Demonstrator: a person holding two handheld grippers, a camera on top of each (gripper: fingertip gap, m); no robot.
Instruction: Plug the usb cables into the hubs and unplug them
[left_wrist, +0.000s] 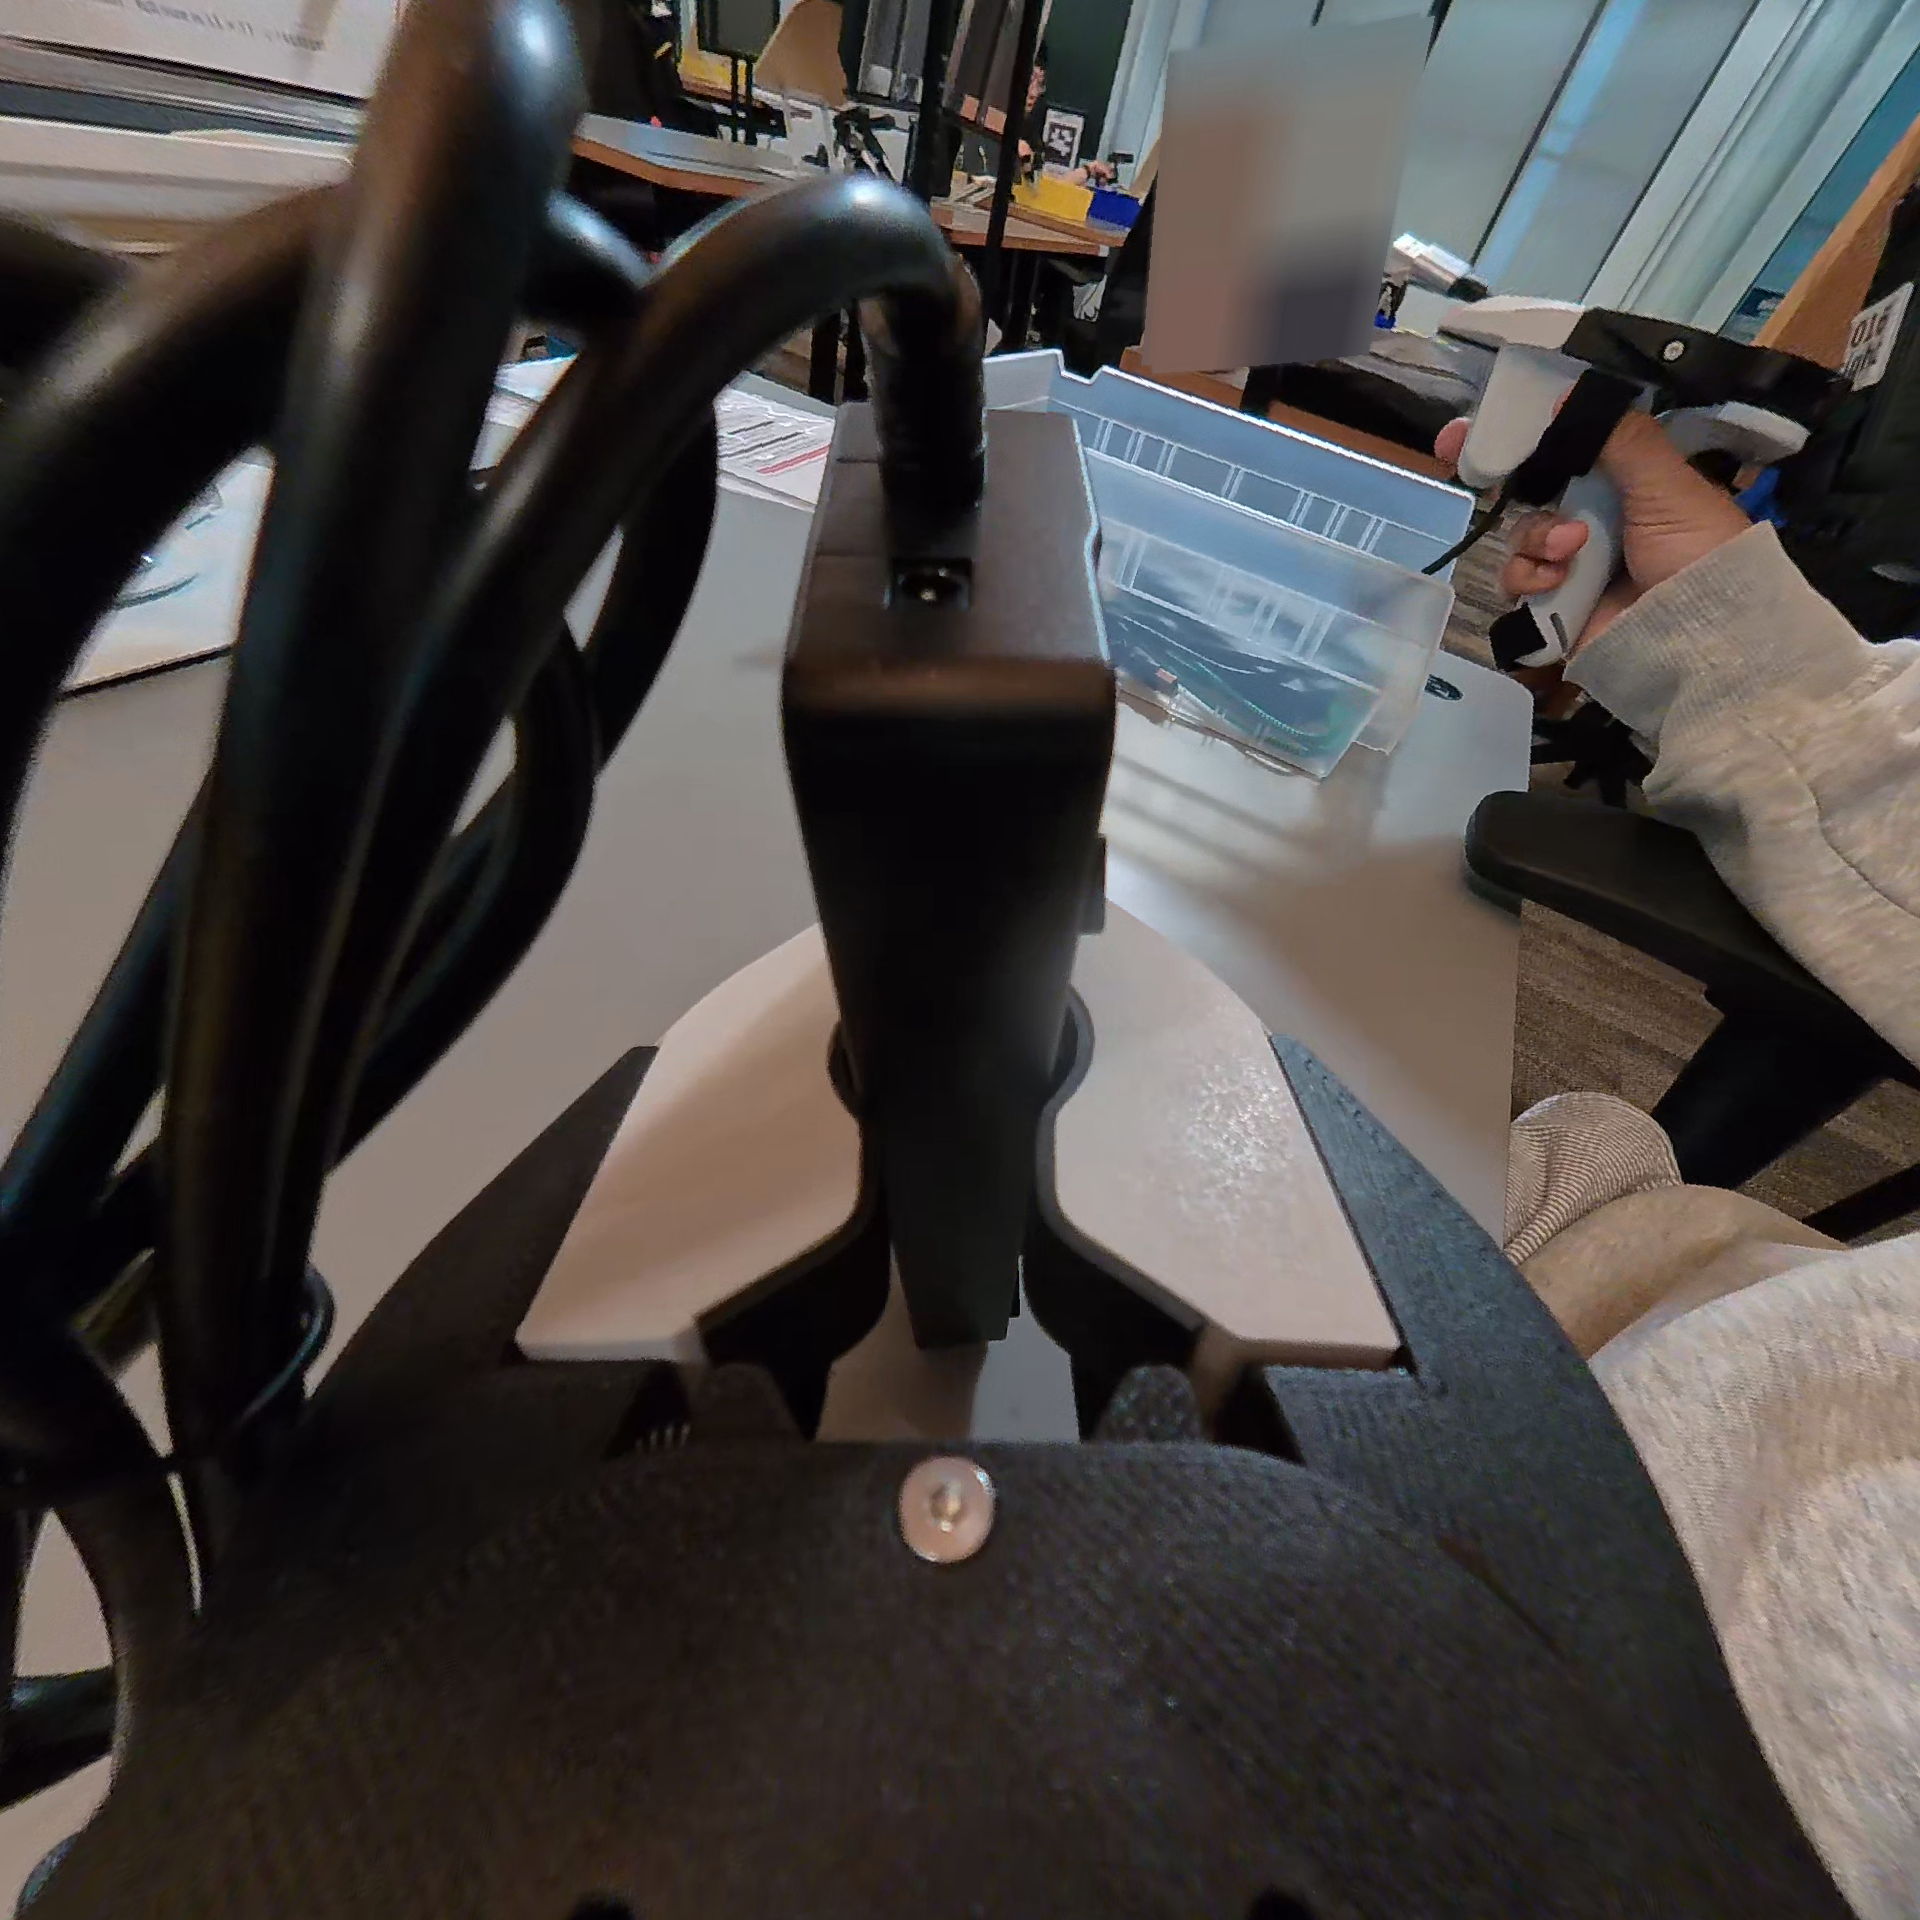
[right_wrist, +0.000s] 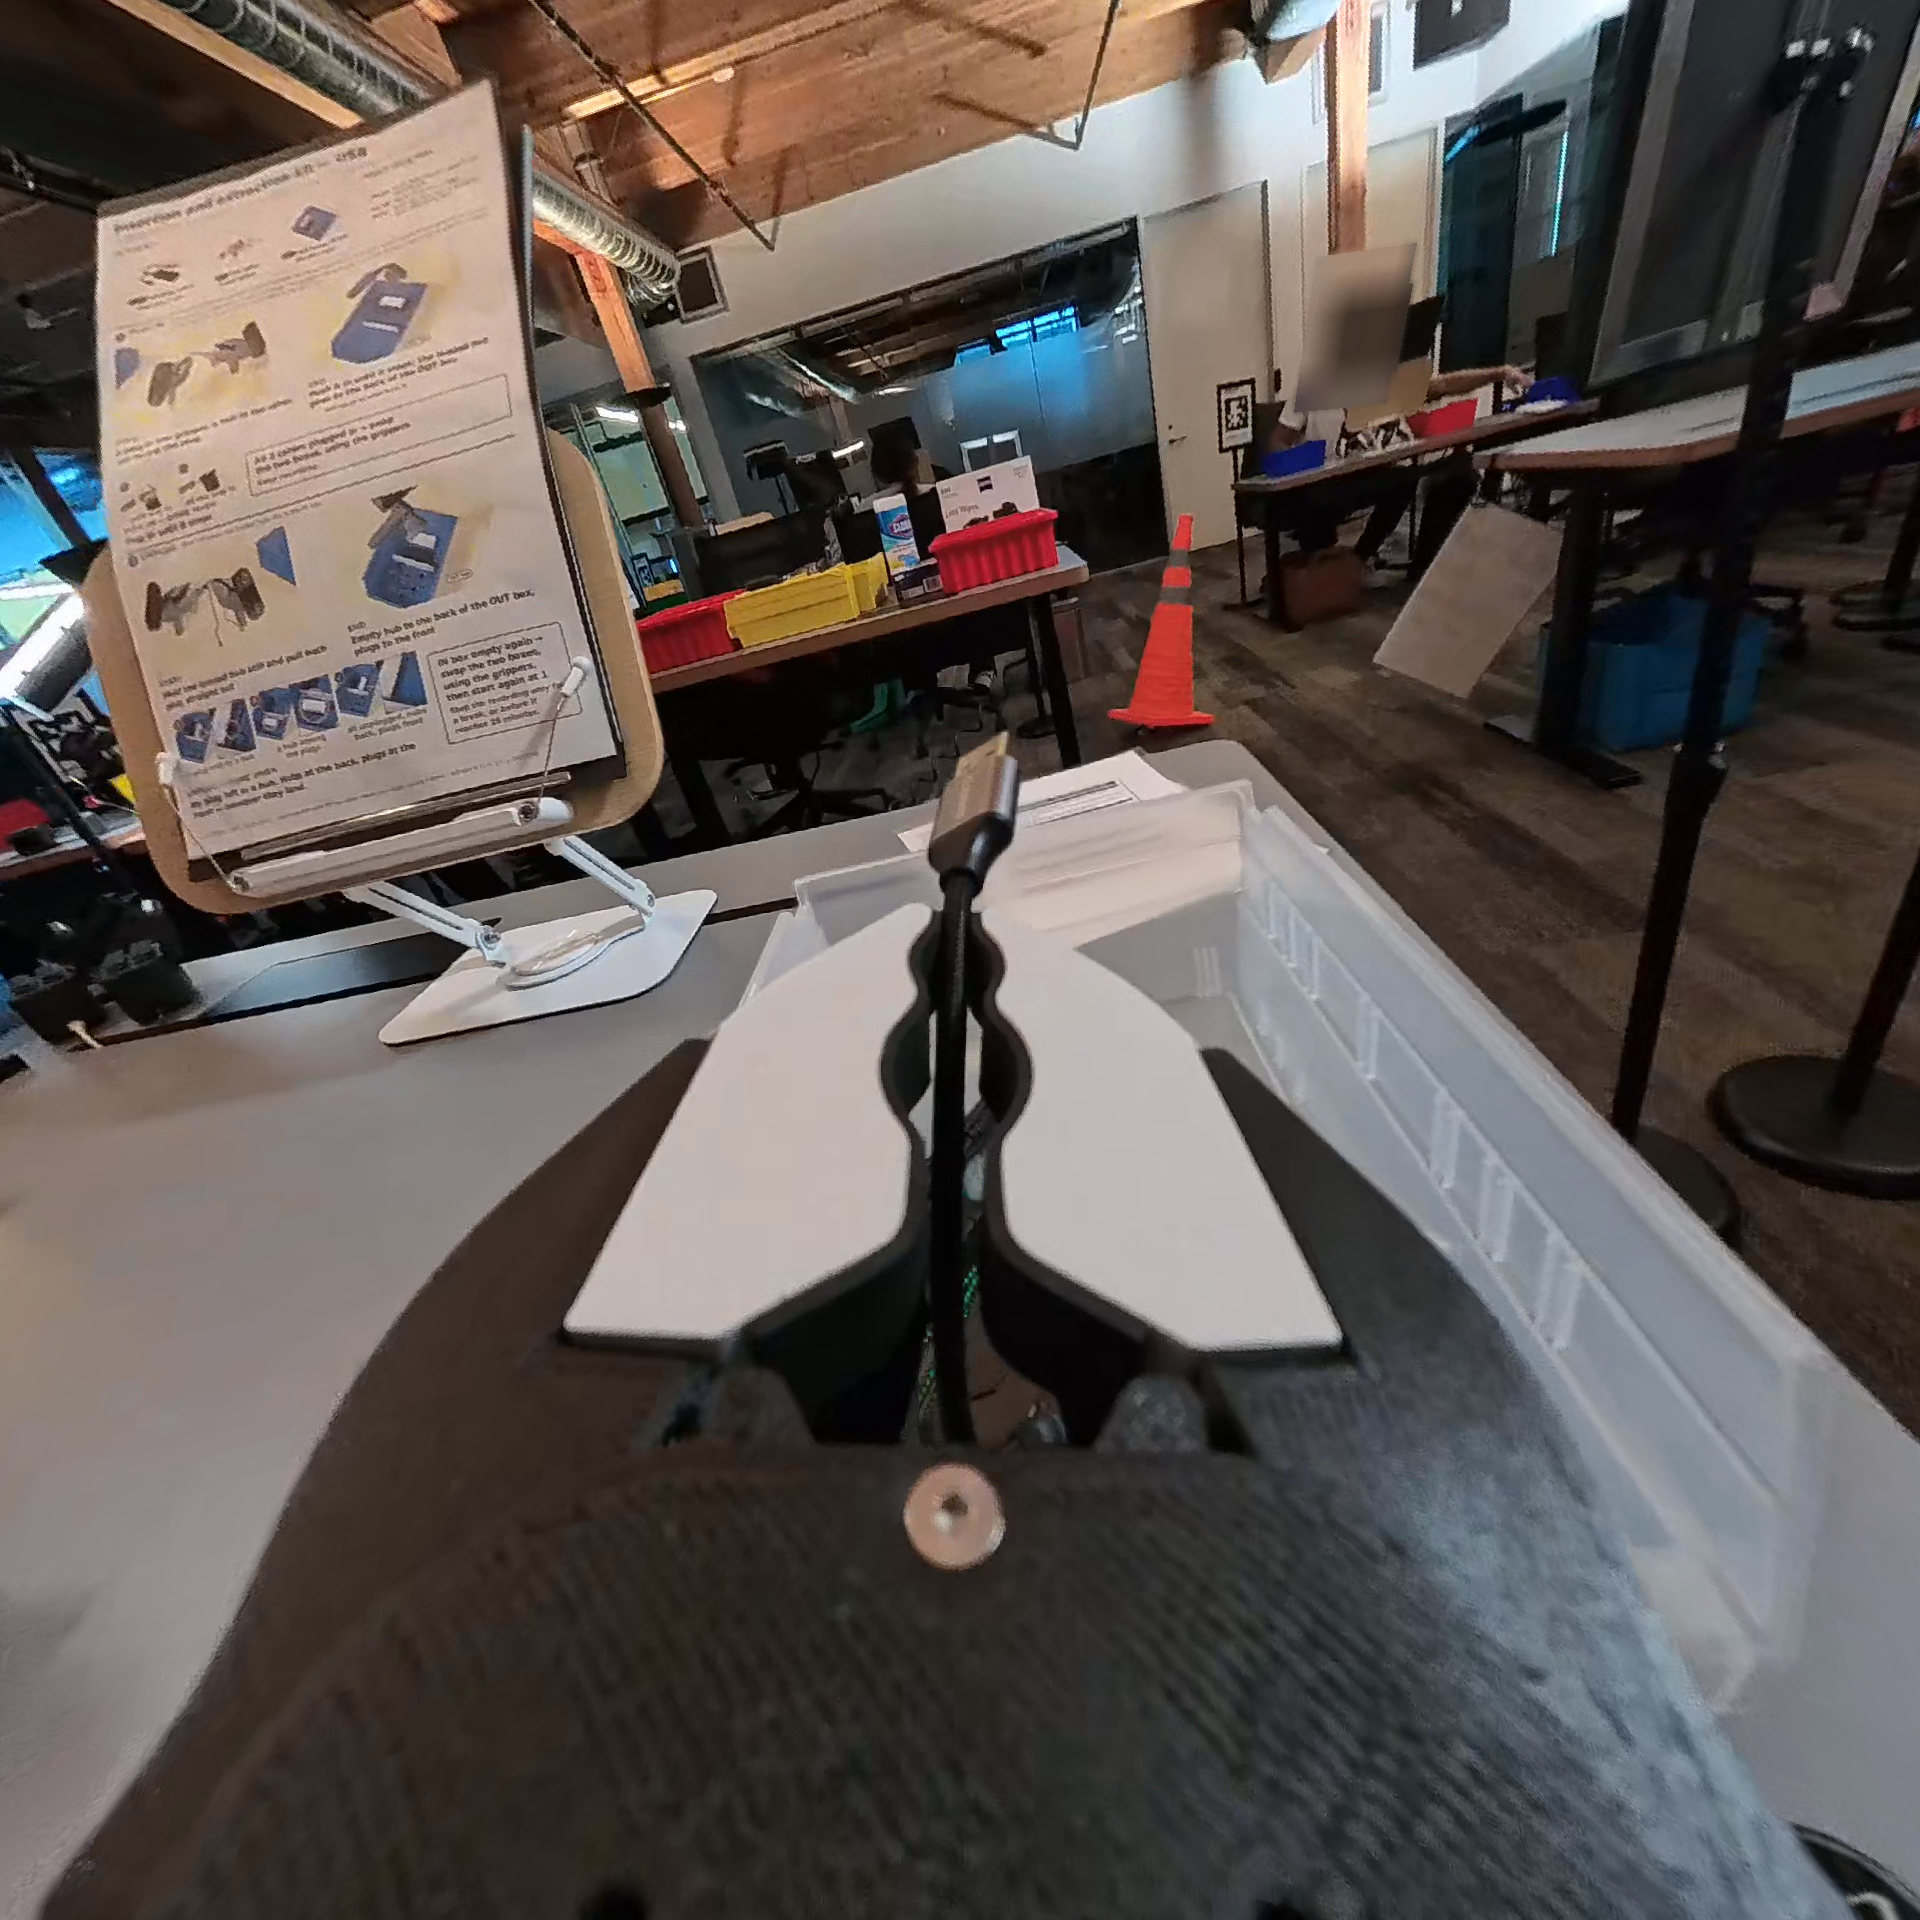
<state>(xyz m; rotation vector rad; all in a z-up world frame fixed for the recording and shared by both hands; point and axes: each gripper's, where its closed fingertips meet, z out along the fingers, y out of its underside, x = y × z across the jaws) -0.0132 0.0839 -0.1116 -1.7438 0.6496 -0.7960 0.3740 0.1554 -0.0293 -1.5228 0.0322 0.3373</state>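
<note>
In the left wrist view my left gripper (left_wrist: 951, 1049) is shut on a black box-shaped USB hub (left_wrist: 945, 831), held edge-up above the grey table. A thick black cable (left_wrist: 810, 249) leaves the hub's far end and loops back to the left. In the right wrist view my right gripper (right_wrist: 956, 935) is shut on a thin black braided USB cable (right_wrist: 948, 1143). Its grey metal plug (right_wrist: 974, 805) sticks up past the fingertips. The right gripper's white handle (left_wrist: 1538, 488), held by a hand, shows at the right of the left wrist view.
A clear plastic bin (left_wrist: 1257, 582) with cables inside stands on the table; in the right wrist view the bin (right_wrist: 1455, 1122) lies under and right of the gripper. An instruction sheet on a white stand (right_wrist: 343, 488) is at the left. A grey sleeve (left_wrist: 1787, 790) and chair armrest are right.
</note>
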